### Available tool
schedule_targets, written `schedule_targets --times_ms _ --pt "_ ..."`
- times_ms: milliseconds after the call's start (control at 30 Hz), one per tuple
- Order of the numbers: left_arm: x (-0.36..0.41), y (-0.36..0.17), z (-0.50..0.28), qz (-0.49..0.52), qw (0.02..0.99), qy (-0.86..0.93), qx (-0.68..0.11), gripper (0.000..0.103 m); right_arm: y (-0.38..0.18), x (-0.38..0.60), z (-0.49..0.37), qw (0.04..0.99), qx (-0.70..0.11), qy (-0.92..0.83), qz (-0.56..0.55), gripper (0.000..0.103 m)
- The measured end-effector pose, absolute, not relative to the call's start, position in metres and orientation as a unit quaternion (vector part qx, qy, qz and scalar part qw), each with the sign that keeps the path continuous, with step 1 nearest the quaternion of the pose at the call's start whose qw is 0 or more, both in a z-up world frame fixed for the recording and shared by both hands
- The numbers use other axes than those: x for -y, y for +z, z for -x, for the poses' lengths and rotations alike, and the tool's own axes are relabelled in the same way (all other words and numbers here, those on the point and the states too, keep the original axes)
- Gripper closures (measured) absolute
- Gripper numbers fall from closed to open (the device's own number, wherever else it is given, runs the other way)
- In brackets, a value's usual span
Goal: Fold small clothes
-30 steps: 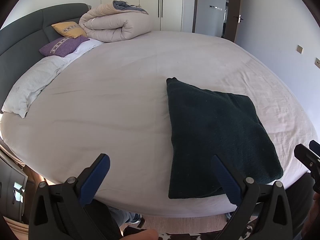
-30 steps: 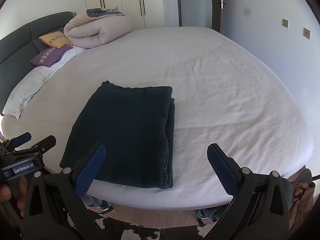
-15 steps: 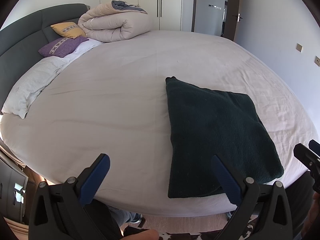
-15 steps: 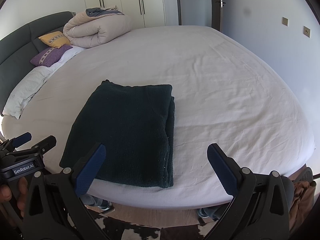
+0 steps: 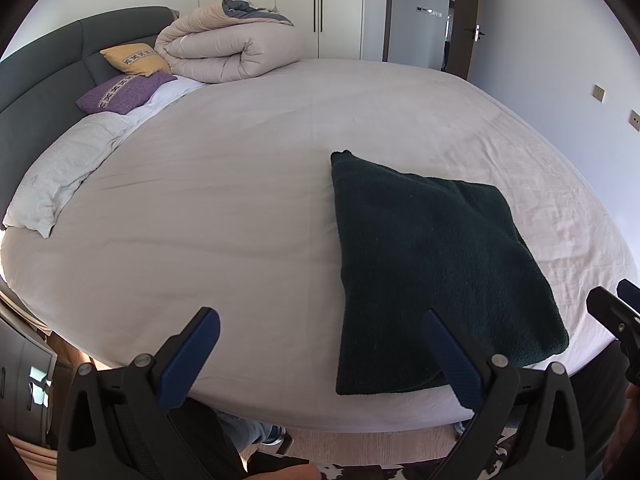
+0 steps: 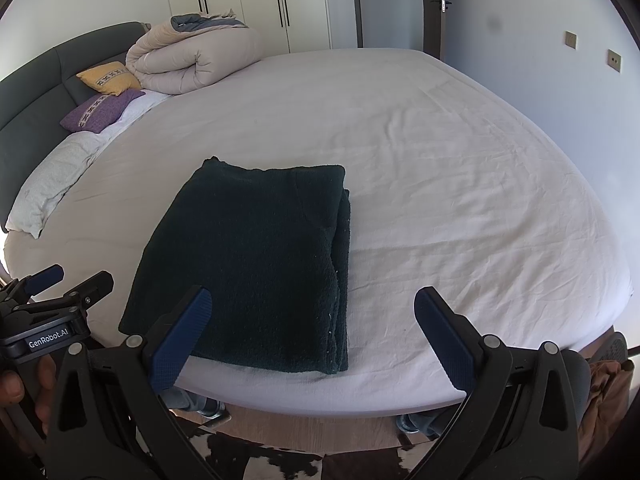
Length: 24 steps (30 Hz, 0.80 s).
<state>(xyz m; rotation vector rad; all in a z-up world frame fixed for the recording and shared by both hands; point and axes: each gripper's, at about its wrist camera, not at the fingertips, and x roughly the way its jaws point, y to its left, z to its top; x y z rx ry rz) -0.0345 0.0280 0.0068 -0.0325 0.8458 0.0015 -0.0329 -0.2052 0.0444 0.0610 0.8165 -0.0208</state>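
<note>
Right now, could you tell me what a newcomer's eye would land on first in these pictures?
The dark green folded garment stands out most, lying flat near the front edge of the pale bed. Both open tools, left and right, frame it without touching. At the headboard end sit a rolled beige duvet and two cushions.

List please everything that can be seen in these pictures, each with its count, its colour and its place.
folded garment: 1, dark green, near edge of the bed
bed sheet: 1, white, covers the bed
rolled duvet: 1, beige with grey, far end by the headboard
cushions: 2, yellow and purple, by the headboard
pillow: 1, light grey, left edge of the bed
headboard: 1, dark grey, far left
wardrobe: 1, cream, back wall
door: 1, grey, back right
left gripper: 1, black with blue pads, open, nothing held
right gripper: 1, black with blue pads, open, nothing held
</note>
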Motion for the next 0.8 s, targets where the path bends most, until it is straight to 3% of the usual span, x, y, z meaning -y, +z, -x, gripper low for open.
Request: schedule_targets --times_ms 800 --pt "-0.0279 0.0052 0.0345 0.014 0.911 -0.001 -0.411 0.0 0.0364 0.2013 0.0335 0.915 -0.402 -0.008 -0.034 0.0"
